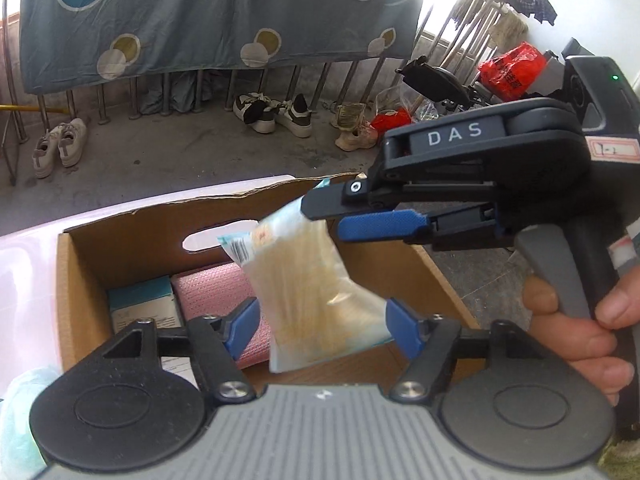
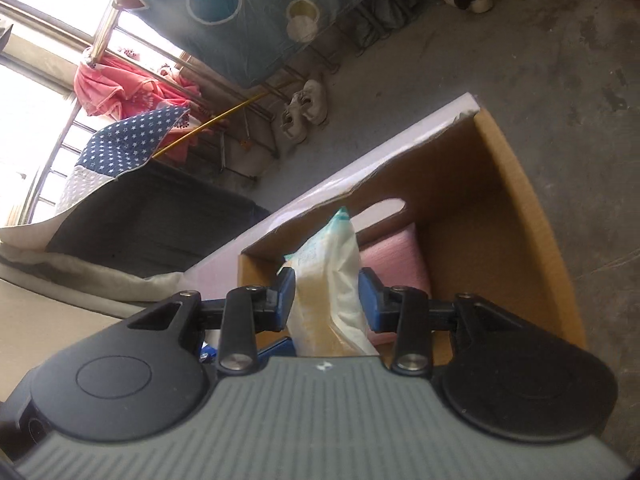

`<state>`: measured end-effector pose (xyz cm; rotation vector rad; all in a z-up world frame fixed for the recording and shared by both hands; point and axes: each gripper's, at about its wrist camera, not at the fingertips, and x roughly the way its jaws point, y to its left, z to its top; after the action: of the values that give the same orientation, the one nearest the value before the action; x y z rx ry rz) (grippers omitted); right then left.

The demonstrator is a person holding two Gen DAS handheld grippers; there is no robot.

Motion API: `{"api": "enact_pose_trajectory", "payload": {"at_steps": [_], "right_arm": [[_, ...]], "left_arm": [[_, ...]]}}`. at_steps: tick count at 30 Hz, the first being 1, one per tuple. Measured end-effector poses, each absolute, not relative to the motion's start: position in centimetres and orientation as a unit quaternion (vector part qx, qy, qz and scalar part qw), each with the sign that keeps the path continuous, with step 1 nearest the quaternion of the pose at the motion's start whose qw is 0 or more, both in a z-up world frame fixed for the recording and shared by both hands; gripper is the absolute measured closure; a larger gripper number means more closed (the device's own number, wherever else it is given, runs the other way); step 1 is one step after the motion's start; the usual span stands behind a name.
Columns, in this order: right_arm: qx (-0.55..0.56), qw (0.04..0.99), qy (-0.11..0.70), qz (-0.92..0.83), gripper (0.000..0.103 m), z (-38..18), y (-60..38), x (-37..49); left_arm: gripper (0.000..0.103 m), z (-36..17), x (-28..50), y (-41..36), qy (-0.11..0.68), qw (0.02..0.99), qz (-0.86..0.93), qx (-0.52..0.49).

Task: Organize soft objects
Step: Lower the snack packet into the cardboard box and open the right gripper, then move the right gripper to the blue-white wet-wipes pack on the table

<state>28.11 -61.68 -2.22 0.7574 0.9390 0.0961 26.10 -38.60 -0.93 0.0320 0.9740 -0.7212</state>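
the clear packet of pale sticks [image 1: 316, 292] hangs over the open cardboard box [image 1: 64, 280], pinched near its top edge by the right gripper [image 1: 340, 216], which enters the left wrist view from the right side with a hand [image 1: 580, 320] on its grey trigger. left to right in that view: a pale green soft item [image 1: 16, 412] sits at the lower left corner, beside the box; inside the box lie a teal and white carton [image 1: 142, 306] and, just beside it, a pink textured roll [image 1: 224, 284]; the left gripper [image 1: 320, 322] stands released, its blue pads on either side of the packet's lower part, and contact cannot be confirmed. in the right wrist view the right gripper [image 2: 327, 300] is clenched on the packet [image 2: 328, 280], with the pink roll [image 2: 394, 256] behind it in the box [image 2: 520, 240]. beyond the box, on the grey floor, a pair of white sneakers [image 1: 60, 146] sits under a hanging blue dotted sheet [image 1: 200, 12].
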Motion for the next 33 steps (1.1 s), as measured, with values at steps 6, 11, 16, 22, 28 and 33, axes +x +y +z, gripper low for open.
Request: {"api": "enact_pose_trajectory", "payload": {"at_steps": [6,11,16,22,28,33], "right_arm": [[0.315,0.853,0.416,0.015,0.060,-3.6,-63.9,29.1],[0.339,0.852,0.399,0.027,0.060,-3.7,-63.6,27.1],[0.363,0.850,0.377,0.054,0.055,-0.7,-62.2,23.1],[0.377,0.857,0.337,0.100,0.038,3.6,-59.1,17.5],[0.377,0.846,0.349,0.139,0.036,5.9,-53.5,16.0],[0.377,0.828,0.374,0.182,0.036,6.1,-46.7,17.4]], "left_arm": [[0.023,-2.9,27.4,-38.6,0.480,0.819,-0.315,0.011],[0.023,-2.1,27.0,-37.0,0.471,0.827,-0.304,0.034],[0.023,0.6,24.9,-34.0,0.454,0.837,-0.302,0.035],[0.017,4.6,20.3,-28.0,0.412,0.865,-0.284,0.049],[0.015,6.6,16.5,-19.8,0.395,0.886,-0.242,0.033],[0.015,6.8,13.7,-11.4,0.379,0.908,-0.178,0.028]]}}
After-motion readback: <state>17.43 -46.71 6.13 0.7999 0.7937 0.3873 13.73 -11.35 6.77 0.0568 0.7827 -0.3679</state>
